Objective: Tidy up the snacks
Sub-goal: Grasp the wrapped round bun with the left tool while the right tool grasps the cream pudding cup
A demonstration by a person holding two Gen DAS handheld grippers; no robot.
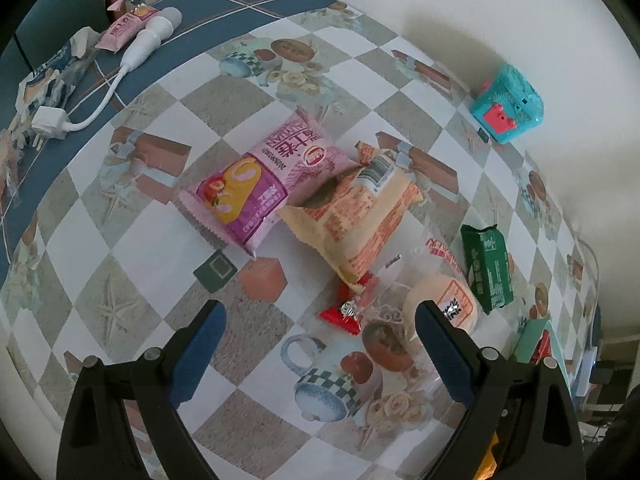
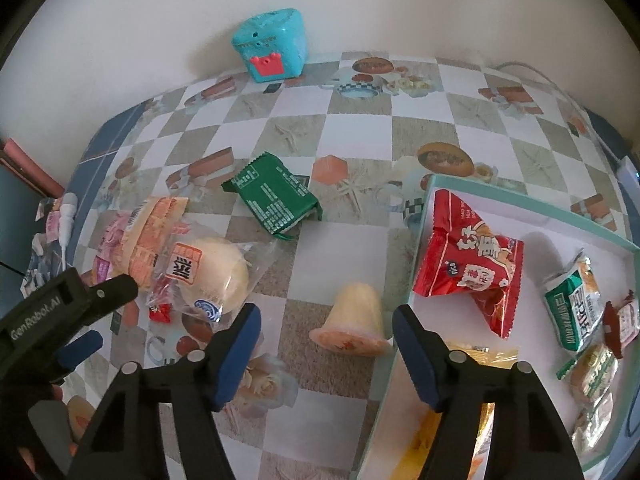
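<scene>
checkered desk [image 2: 352, 128] against a white wall carries the snacks: jelly cup [image 2: 354, 322] low centre between the wide, empty right tongs [image 2: 326, 344], box [image 2: 532, 208] at right holding packets. left tongs [image 1: 320, 336] gape wide near the pink packet [image 1: 264, 176].

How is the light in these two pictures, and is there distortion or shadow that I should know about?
Left wrist view: soft daylight; strong fisheye bends the checked tablecloth; the teal toy box throws a soft shadow on the wall. Right wrist view: same curving, dark corners; the red snack bag casts a faint shadow in the tray; both tongs look sharp.
</scene>
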